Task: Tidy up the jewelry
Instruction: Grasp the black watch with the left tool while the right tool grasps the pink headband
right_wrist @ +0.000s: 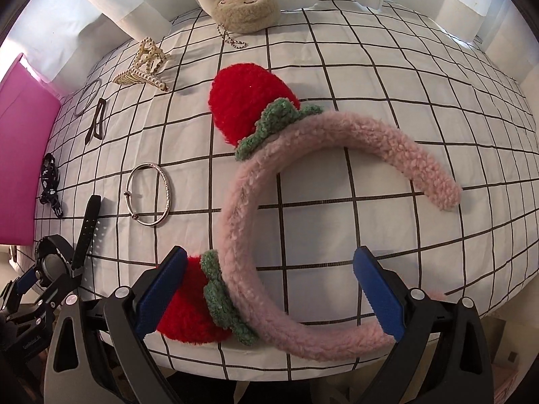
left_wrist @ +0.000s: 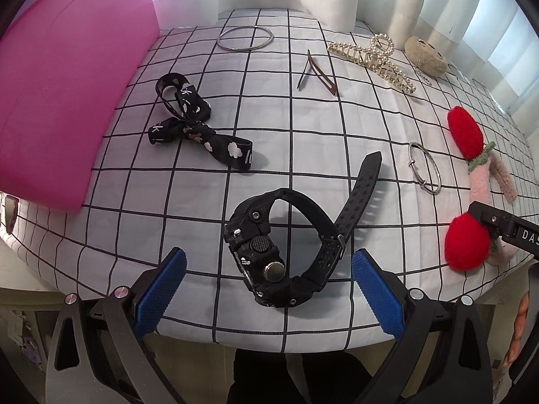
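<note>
Straddling a chunky black rubber wristwatch [left_wrist: 286, 249], the left gripper [left_wrist: 269, 279] gaped wide (likewise the right gripper [right_wrist: 269, 279], around a fuzzy pink strawberry headband [right_wrist: 269, 252]).

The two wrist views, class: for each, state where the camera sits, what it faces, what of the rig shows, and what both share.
Left wrist: rides the open left gripper, facing the black digital wristwatch; right gripper's tip shows at right.
Right wrist: rides the open right gripper, facing the pink fuzzy strawberry headband; left gripper shows at lower left.
Shared: watch, headband, silver bangle, checked cloth.
</note>
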`<state>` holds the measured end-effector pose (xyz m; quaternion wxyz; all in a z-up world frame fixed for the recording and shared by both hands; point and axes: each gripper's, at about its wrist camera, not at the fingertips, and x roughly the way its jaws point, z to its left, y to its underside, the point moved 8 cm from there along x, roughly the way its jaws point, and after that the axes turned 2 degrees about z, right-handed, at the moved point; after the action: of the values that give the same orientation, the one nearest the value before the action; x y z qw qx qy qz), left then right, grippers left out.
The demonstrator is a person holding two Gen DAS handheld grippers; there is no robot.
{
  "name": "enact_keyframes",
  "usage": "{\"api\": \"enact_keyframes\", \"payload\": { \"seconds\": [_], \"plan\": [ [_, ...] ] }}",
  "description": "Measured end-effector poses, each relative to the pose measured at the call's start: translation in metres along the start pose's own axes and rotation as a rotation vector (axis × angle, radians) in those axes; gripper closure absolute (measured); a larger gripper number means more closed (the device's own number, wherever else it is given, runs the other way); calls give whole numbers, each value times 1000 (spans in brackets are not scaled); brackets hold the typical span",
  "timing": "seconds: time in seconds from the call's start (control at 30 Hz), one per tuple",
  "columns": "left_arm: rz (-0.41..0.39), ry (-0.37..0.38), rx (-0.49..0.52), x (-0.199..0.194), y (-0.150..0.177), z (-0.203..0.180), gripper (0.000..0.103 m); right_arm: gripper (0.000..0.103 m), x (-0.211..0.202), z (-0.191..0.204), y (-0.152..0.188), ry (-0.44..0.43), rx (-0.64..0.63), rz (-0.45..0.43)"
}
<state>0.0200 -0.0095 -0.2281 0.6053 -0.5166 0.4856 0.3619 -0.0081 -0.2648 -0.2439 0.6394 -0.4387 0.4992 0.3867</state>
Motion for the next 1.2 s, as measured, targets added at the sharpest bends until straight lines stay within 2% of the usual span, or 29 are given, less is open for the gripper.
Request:
{"api": "enact_keyframes", "payload": {
  "seconds": [0.17,0.27,0.33,0.43,0.67,0.8,0.9,0.93,0.97,1.03,1.07,1.1,1.13,1.17,1.2],
  "plan": [
    [0,-25,2,10,-2,-4,6,9,6,0,-6,49,-12,-20],
    [11,-33,-1,16,-1,-6,6,9,11,3,-9,129,-70,-35],
    [39,-47,-7,24,1,-5,5,9,10,4,-10,123,-74,-60],
    [21,-14,-53,25,0,0,5,9,8,4,-11,123,-83,-95],
    [-50,-30,-62,25,0,-2,5,9,6,8,-4,112,-95,-170],
    [-28,-29,-64,27,4,-1,6,9,4,11,0,109,-116,-193],
    [-27,-21,-44,26,2,-2,11,10,6,16,-5,95,-124,-171],
    [-29,-18,-32,22,0,-6,16,11,7,16,-7,90,-128,-169],
    [-36,-12,-23,20,-2,-10,23,14,6,16,-6,88,-135,-169],
    [-55,-11,-13,18,-2,-15,28,29,3,18,-6,87,-155,-177],
    [-67,-10,-8,17,-3,-17,30,45,1,19,-6,86,-164,-181],
    [-74,-12,-1,17,-3,-19,30,66,-1,20,-6,87,-169,-184],
    [-76,-10,2,17,-2,-19,31,74,-2,22,-6,80,-173,-185],
    [-75,-6,2,17,-2,-19,32,91,-3,22,-6,76,-174,-181],
    [-73,-3,5,17,-2,-18,32,91,-3,22,-5,79,-173,-179]
  ]
}}
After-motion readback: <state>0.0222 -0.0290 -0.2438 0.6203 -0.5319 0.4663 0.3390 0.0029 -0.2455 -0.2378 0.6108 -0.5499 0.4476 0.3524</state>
